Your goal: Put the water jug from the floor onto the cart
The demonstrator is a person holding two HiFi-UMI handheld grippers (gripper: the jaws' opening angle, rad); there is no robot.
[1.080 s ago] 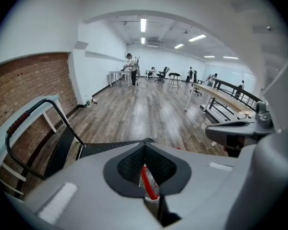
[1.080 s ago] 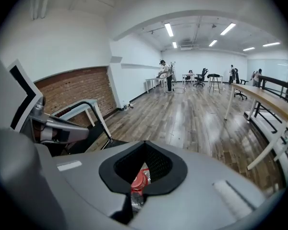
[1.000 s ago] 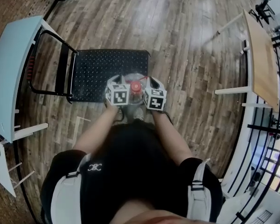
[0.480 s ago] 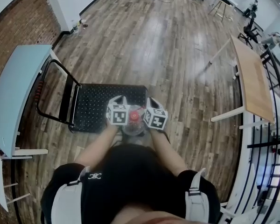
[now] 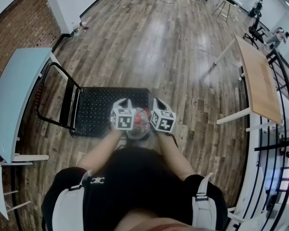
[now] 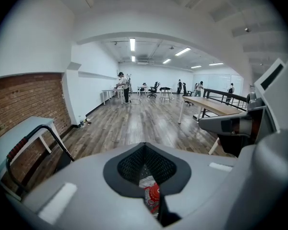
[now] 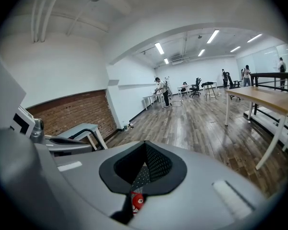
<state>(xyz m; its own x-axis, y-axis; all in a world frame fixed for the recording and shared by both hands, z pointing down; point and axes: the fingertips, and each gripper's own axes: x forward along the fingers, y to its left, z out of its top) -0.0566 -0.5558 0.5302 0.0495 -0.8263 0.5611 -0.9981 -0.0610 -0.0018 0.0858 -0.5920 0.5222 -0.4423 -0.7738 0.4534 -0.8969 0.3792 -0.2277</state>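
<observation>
Water jug [image 5: 140, 125]: clear, with a red cap [image 5: 140, 115]. It stands upright with the cap facing up at the head camera, so its long axis runs vertical. It sits wedged between the two grippers, just in front of the person's body and over the near right edge of the cart [image 5: 98, 110]. From above it cannot be told how far its base is off the floor [image 5: 173, 52]. Left gripper [image 5: 126, 103]: jaws closed together, pressed to the jug's left side, pointing forward and down. Right gripper [image 5: 157, 102]: jaws likewise closed, against the jug's right side. Each gripper view shows the red cap low between the closed jaws. Cart: black studded deck, with its black handle [image 5: 50, 93] at the left. Surroundings: pale blue table [image 5: 12, 93] left of the cart, wooden table [image 5: 256, 76] well apart at the right.
</observation>
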